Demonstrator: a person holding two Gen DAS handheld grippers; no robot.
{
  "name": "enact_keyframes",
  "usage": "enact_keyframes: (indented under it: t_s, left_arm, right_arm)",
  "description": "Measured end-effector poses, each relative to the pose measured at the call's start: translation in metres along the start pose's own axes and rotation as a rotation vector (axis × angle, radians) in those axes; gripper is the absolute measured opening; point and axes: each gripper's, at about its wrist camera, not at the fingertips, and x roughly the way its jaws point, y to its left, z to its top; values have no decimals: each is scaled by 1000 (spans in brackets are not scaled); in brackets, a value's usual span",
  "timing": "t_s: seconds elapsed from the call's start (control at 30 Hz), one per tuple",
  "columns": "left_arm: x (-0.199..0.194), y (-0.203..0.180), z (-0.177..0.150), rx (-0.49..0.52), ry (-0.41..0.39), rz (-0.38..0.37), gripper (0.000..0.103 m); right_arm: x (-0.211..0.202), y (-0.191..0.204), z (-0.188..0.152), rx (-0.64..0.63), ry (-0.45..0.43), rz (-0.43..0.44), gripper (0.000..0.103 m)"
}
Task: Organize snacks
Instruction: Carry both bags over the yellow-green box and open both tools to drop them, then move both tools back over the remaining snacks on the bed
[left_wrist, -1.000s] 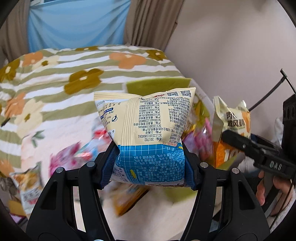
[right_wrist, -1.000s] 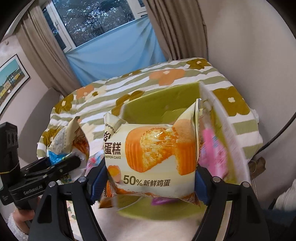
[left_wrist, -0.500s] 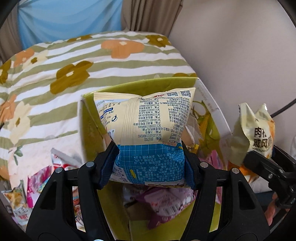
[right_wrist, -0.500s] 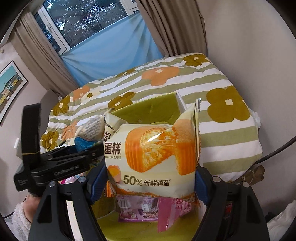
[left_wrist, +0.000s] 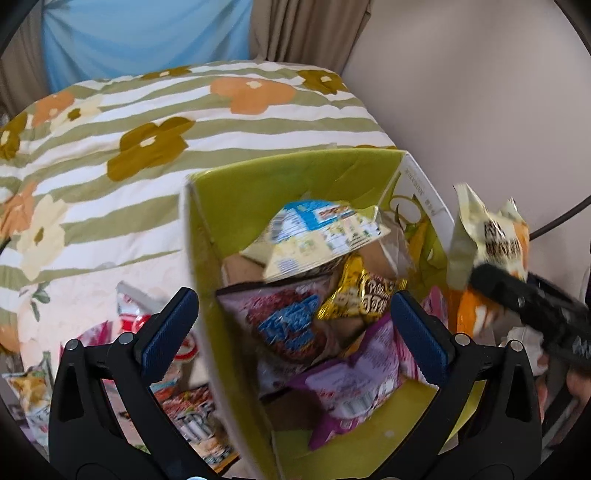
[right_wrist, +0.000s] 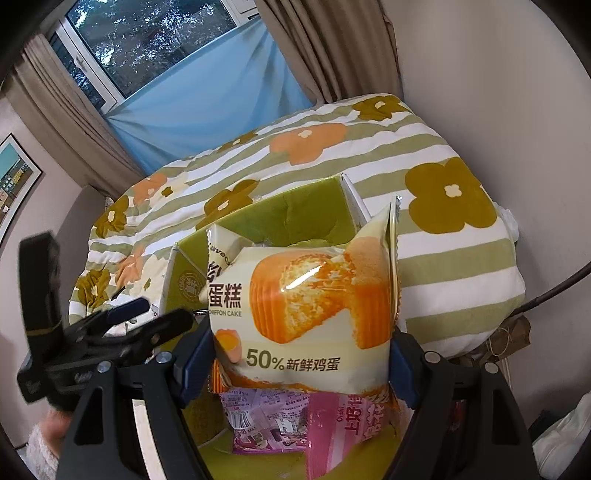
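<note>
Snacks partly sorted: left tool (left_wrist: 295, 325), jaws opening with nothing between, hangs over the box (left_wrist: 207, 236) holding several packets. Right tool (right_wrist: 291, 354) grips a cake packet (right_wrist: 306, 314) above it; more lie on the bed (left_wrist: 110, 206).

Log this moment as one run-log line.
left claw: opening, empty, above green box | blue-and-cream snack bag: inside box | right claw: shut on chiffon cake pack, above box
</note>
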Motion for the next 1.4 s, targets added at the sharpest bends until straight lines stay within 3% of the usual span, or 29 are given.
enact_keyframes:
  t_s: [0.37, 0.6, 0.7, 0.93, 1.4]
  left_arm:
    - [-21, 38, -12, -77, -18, -24, 103]
    - [-26, 51, -17, -112, -22, -29, 103]
    - [-25, 53, -22, -121, -14, -32, 103]
    - [-27, 48, -28, -124, -18, -24, 103]
    - [-92, 41, -45, -159, -146, 27, 103]
  right_arm:
    - [28, 22, 26, -2, 10, 1, 79]
    - [33, 26, 27, 9, -66, -38, 102]
    - [30, 29, 19, -29, -83, -62, 102]
    - [28, 20, 6, -22, -17, -50, 102]
    - [-19, 29, -6, -109, -28, -11, 102]
